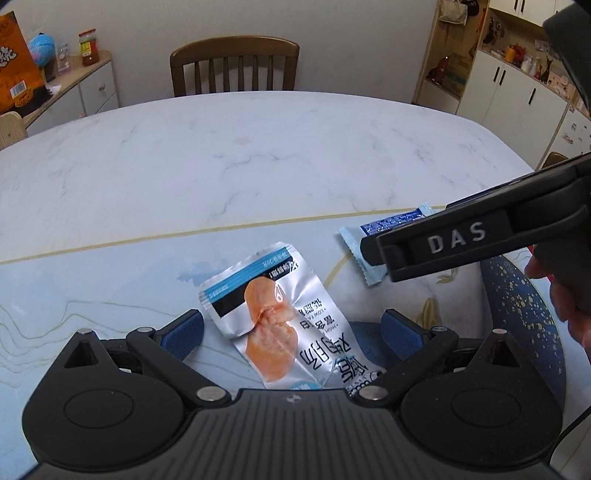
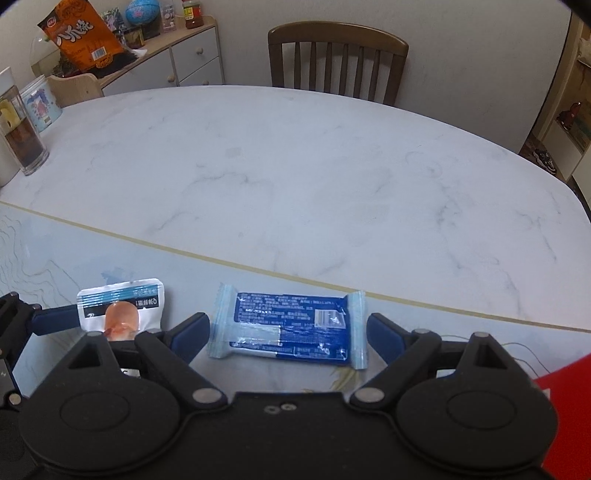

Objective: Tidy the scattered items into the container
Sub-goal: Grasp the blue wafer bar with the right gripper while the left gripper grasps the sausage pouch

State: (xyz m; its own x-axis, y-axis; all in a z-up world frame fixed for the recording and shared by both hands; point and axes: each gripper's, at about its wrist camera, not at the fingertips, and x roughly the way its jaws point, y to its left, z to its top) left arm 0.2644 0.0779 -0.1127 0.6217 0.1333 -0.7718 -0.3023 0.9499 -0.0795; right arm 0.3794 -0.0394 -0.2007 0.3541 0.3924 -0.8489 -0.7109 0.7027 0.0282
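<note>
right gripper (image 2: 288,332) spread, straddling blue wrapper (image 2: 291,326)

My right gripper (image 1: 373,254), reaching across ahead of my left jaws, bears raised white letters "DAS" on its black finger; the silver pouch (image 1: 273,314) between my left jaws carries large Korean lettering, seen upside down, which I cannot make out; the blue wrapper (image 2: 291,325) between my right jaws shows a barcode and print too fine to read; the orange bag (image 2: 79,35) far off to the left bears large Chinese characters.
</note>
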